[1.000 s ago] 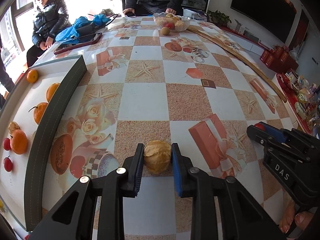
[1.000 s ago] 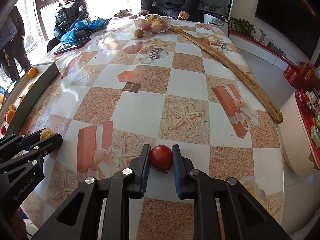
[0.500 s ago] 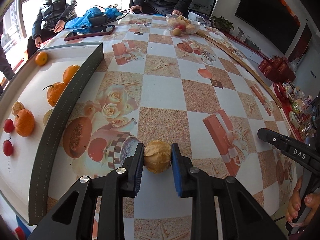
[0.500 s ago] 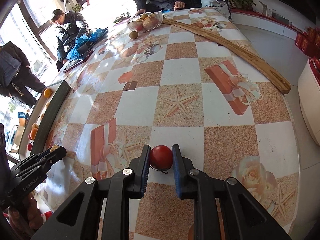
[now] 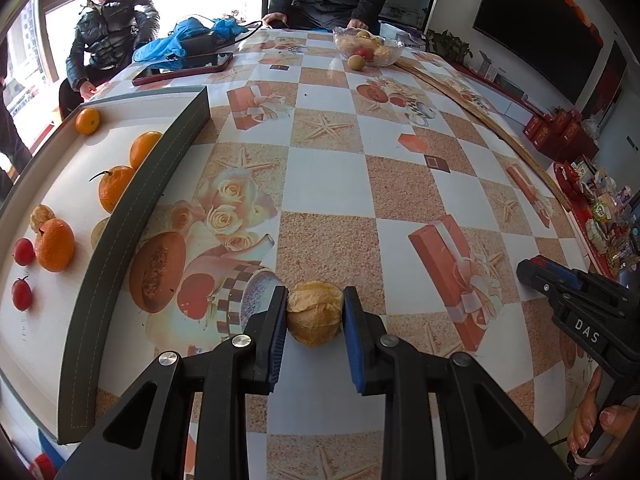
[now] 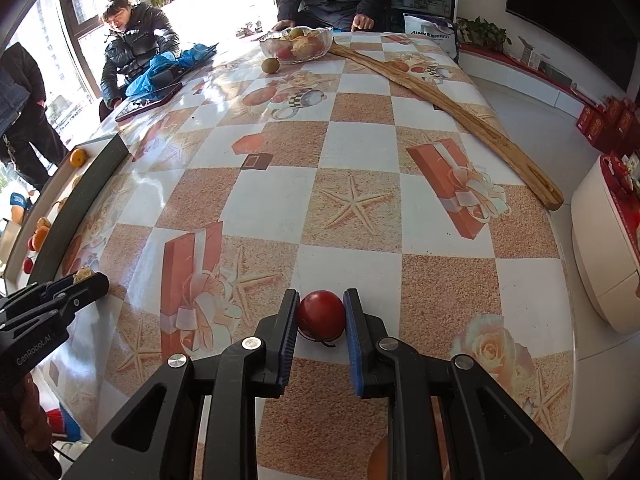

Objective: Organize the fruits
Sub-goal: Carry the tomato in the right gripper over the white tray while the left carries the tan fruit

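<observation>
Clamping a papery, tan husked fruit [image 5: 315, 313] between their blue pads, the fingers of the left gripper [image 5: 315, 330] are seen closed on it above the patterned surface [image 5: 328, 184]. A red tomato [image 6: 321, 315] is pinched in the same way by the right gripper [image 6: 321, 330], its dark stem hanging below; whether it touches the surface cannot be told. To the left of the husked fruit, a white tray [image 5: 120, 216] with a dark grey wall is set on the surface. Several oranges [image 5: 54, 245], two small red fruits [image 5: 22, 294] and another husked fruit [image 5: 41, 216] are spread out inside it, apart from one another. At the far end of the surface, a glass bowl [image 6: 298, 44] filled with mixed fruit is seen, with a kiwi [image 6: 270, 65] lying just beside it. A long wooden board [image 6: 444, 110] is laid along the right edge of the surface.
</observation>
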The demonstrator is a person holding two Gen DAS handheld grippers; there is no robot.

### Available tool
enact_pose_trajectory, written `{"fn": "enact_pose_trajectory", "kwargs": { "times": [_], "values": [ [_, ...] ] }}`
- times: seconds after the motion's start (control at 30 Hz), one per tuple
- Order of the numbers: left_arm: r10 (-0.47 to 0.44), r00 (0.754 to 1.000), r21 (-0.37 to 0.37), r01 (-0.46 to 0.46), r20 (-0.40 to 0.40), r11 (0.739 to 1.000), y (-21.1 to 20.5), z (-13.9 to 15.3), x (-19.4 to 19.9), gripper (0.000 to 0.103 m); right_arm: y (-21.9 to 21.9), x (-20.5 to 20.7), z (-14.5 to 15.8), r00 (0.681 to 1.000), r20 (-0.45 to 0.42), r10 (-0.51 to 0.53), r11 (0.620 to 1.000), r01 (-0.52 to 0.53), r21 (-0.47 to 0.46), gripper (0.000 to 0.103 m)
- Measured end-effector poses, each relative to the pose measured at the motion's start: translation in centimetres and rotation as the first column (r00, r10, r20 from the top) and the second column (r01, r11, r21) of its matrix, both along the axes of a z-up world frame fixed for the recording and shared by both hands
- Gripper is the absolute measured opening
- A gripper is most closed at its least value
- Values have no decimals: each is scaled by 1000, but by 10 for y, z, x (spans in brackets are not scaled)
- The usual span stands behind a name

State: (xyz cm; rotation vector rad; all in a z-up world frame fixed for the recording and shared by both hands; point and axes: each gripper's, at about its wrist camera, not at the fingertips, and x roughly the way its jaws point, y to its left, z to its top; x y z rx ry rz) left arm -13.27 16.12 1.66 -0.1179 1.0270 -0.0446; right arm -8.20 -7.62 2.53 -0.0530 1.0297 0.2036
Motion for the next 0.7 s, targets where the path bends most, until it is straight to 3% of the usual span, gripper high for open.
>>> {"fn": "enact_pose_trajectory", "kwargs": {
  "times": [0.1, 0.37, 0.47, 0.57, 0.7],
  "values": [
    [-1, 1000, 2, 1, 0, 1000, 0, 0, 0, 29, 10, -5, -1, 999, 39, 20, 997, -16, -78, 23],
    [-3, 1000, 14, 3, 6, 1000, -1, 0, -1, 29, 7, -3, -2, 999, 40, 1, 998, 1, -56, 23],
    [-5, 1000, 9, 5, 1, 1000, -1, 0, -1, 29, 5, -2, 0, 1000, 15, -9, 1000, 9, -12, 23],
    [-3, 1000, -43, 3, -15, 999, 6, 6, 1, 29, 1, 1, 4, 999, -37, -7, 998, 10, 65, 23],
    [27, 999, -65, -25, 28, 998, 22, 28, 1, 29, -2, 7, 18, 996, -86, -1, 985, 15, 169, 23]
  ]
}}
